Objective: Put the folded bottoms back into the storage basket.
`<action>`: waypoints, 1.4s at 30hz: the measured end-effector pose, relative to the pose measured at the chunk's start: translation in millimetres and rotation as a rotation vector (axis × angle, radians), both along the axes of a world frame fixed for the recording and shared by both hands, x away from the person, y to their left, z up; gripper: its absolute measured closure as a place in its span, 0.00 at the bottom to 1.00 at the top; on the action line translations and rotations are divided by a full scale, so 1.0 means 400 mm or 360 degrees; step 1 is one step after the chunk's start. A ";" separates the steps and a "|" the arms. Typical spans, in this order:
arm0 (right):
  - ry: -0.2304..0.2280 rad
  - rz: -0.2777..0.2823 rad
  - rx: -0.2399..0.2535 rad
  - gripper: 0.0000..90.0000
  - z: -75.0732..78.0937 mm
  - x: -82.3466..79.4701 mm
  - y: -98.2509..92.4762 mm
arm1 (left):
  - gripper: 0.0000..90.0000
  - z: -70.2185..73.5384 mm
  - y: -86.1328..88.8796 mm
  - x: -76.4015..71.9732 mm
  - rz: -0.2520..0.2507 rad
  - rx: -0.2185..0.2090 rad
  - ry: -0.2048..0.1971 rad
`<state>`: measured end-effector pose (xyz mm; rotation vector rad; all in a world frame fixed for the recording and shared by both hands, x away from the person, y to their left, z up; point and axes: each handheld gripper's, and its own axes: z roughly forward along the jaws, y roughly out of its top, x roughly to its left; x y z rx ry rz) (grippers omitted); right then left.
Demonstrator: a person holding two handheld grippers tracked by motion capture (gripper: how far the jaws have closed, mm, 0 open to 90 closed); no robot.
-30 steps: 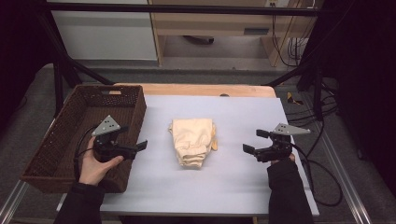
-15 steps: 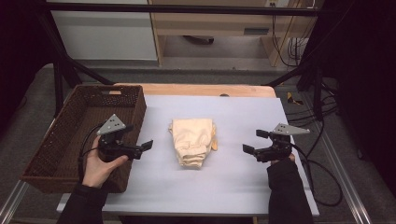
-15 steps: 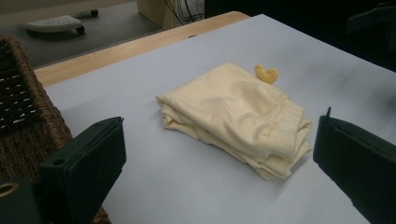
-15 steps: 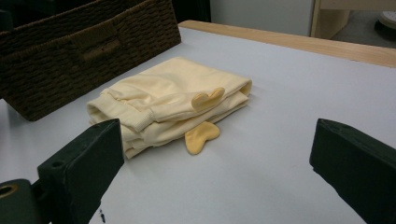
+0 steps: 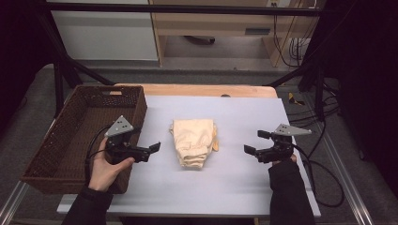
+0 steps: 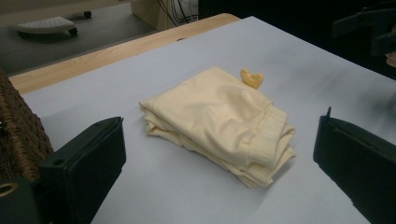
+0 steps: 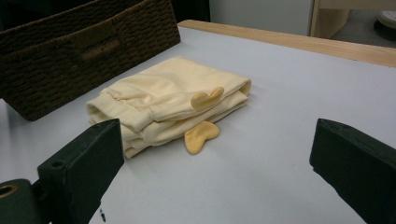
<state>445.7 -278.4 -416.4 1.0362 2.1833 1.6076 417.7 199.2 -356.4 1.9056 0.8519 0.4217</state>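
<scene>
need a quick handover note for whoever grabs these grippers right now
Left gripper: open, holds nothing, in the air just right of the wicker basket, pointing at the folded cream garment.
Right gripper: open, holds nothing, on the garment's other side, also pointing at it.
The garment lies folded mid-table on the white sheet, apart from both grippers. Small yellow tabs stick out on the side facing the right gripper. The basket sits at the table's left edge with nothing visible in it.
Done: the garment looks folded.
Left: nothing gripped yet; the likely next step is to close in from both sides and lift it, perhaps into the basket.
</scene>
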 end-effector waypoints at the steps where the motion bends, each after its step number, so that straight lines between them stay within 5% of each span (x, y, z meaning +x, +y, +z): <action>1: 0.0000 0.0001 -0.0001 0.04 0.000 0.000 0.000 | 0.03 -0.001 -0.003 0.000 -0.0002 0.0000 0.0001; 42: -0.0011 -0.0008 0.0009 0.04 0.000 -0.001 -0.006 | 0.03 -0.082 -0.133 0.037 -0.0050 0.0100 0.0132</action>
